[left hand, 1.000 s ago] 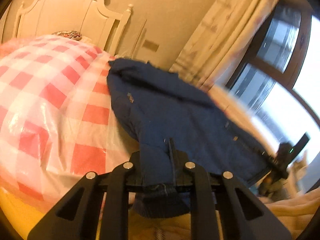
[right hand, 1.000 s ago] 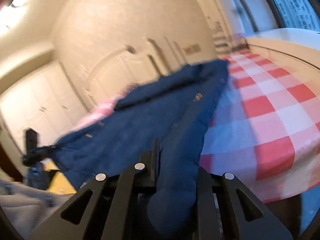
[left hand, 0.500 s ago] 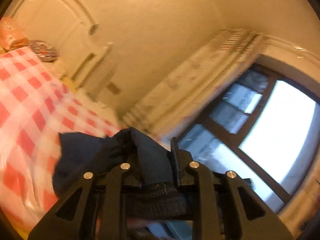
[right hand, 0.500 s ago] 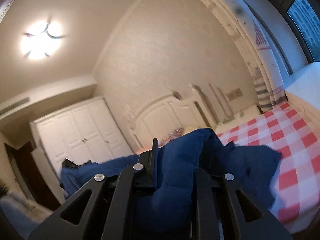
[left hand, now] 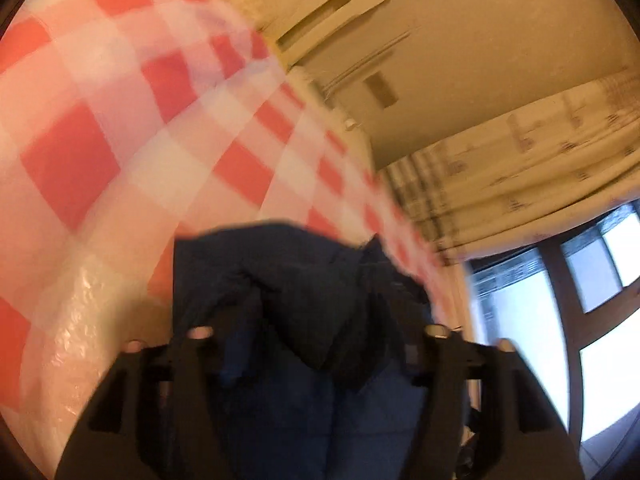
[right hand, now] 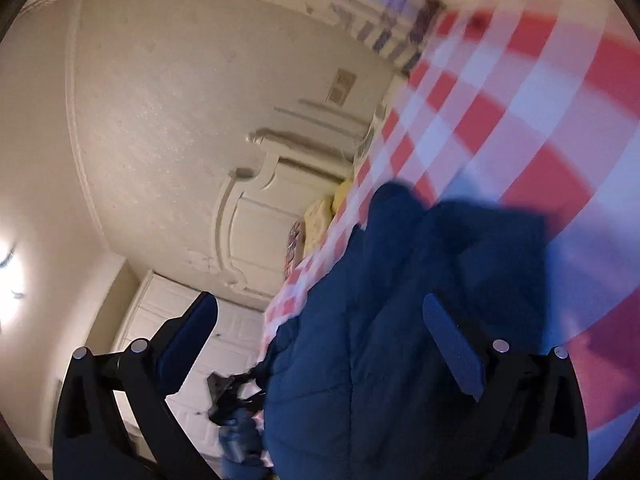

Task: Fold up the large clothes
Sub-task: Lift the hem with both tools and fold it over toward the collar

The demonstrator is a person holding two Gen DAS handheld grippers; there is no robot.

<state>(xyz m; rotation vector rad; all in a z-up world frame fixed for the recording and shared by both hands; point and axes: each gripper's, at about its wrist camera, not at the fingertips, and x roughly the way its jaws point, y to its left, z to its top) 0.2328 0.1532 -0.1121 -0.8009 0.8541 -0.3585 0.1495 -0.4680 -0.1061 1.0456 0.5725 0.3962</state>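
Navy quilted fabric is filling the space between both pairs of jaws: the padded jacket (left hand: 296, 304) is lying bunched on the bed's red-and-white checked cover (left hand: 100, 128), heaped directly ahead of the left gripper (left hand: 316, 336) and spilling back under it.

That gripper's jaws have just been opening and are standing fairly wide. Cloth is still sitting between them, but the picture is blurred and I cannot tell for certain whether either pad is still pressing on it; it looks released rather than pinched.

The right gripper (right hand: 332, 344) is standing fully spread, its jaws having just been opening too. Its blue-padded fingers (right hand: 454, 356) are well apart; the jacket (right hand: 400, 320) is lying between them, nearer the right-hand finger, and the left-hand finger is hanging clear in front of the white wardrobe (right hand: 224, 340). Nothing is being gripped there.

Judging by how things lie, one fold is being laid down: the garment is sitting doubled over itself in a thick lump just beyond the jaws instead of spread flat. The result is looking rumpled, not squared. Smoothing the layers, tucking in whatever is sticking out, and probably a further fold are still remaining before this counts as a tidy bundle.
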